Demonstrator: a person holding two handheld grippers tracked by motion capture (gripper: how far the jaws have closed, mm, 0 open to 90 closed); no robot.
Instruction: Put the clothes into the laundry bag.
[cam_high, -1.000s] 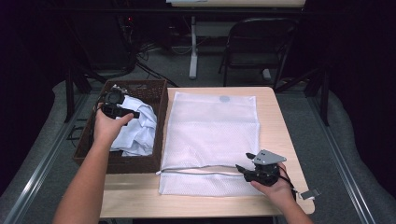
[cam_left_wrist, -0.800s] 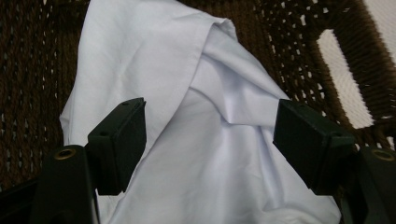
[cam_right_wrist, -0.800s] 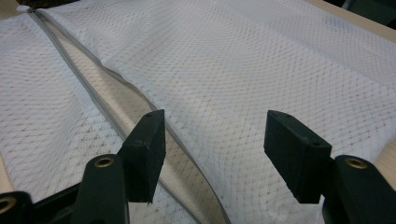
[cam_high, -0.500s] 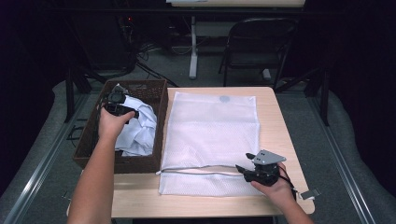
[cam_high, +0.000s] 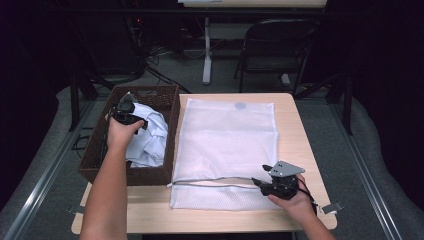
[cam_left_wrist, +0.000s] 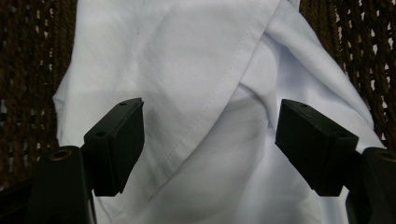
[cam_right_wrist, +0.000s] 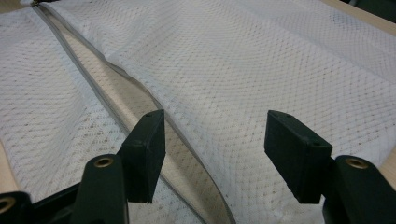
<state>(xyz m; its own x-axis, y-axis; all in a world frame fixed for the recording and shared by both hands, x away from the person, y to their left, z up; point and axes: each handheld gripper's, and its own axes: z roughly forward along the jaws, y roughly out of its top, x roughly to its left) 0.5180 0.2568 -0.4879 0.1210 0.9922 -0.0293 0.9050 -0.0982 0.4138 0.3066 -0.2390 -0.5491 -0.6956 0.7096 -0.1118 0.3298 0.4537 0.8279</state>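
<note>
A crumpled white garment lies in a brown wicker basket at the table's left. My left gripper hangs over its far end, pointing down. In the left gripper view the jaws stand open just above the folded white cloth, and the left gripper holds nothing. A white mesh laundry bag lies flat beside the basket. My right gripper rests at its near right edge, by the grey zipper line. The right gripper is open over the mesh.
The wooden table shows a bare strip to the right of the bag. The basket's woven walls close in on both sides of the garment. A folding chair and cables stand on the floor beyond the table.
My left hand has sunk a little toward the garment in the basket, and its forearm has swung in slightly. The right hand has kept still.
</note>
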